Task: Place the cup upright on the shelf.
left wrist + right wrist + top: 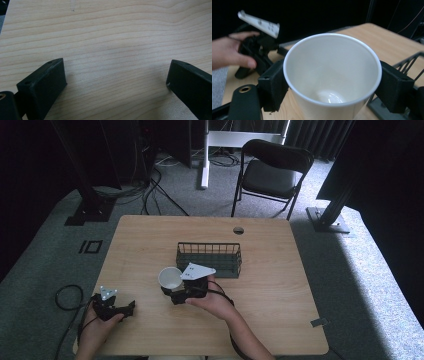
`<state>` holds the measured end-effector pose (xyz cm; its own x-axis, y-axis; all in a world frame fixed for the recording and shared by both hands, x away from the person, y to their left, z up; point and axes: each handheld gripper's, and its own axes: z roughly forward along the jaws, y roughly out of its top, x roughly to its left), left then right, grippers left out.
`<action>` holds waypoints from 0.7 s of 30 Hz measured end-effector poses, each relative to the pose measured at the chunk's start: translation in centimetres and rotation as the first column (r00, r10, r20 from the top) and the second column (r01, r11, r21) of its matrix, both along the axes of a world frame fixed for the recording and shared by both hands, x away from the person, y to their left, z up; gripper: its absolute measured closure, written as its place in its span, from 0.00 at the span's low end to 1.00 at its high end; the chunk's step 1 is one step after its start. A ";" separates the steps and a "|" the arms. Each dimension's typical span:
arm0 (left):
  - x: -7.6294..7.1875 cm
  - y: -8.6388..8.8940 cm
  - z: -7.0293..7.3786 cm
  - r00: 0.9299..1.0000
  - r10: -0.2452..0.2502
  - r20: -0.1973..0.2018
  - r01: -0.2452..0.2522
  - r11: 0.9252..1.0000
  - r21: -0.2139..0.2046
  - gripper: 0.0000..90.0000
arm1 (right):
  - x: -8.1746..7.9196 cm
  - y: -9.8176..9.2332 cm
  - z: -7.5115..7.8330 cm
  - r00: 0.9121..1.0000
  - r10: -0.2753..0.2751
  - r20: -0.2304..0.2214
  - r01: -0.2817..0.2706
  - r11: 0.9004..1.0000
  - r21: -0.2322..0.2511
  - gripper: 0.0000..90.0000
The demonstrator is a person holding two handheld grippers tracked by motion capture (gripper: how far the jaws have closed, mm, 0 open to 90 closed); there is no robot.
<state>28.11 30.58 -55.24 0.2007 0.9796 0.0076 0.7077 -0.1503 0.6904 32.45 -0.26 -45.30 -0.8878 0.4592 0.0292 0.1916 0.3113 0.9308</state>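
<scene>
Table (280,285): basket (209,259) at centre; cup (170,278) just left-front of it; chair (272,172) behind table.

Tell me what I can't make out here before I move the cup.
- Paper cup base: cut off by the bottom edge of the right gripper view, so table contact is unclear.
- Right gripper jaws: hidden in the high view under its grey plate and the hand.
- Wire basket inside: too small in the high view; cut off at the right edge of the right gripper view.

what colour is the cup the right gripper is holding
White, inside and out. The cup shows best in the right gripper view.
</scene>
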 end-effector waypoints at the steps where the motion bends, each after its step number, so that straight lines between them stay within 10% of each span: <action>1: 0.0 0.0 0.0 1.000 0.001 0.000 -0.001 1.000 -0.002 0.03 | 0.1 -0.1 0.4 1.000 -0.008 0.005 0.008 1.000 0.010 0.22; 21: 0.0 0.0 0.0 1.000 0.000 -0.002 0.000 1.000 -0.002 0.03 | 2.1 -2.5 5.9 0.986 -0.150 0.077 0.143 0.985 0.094 0.22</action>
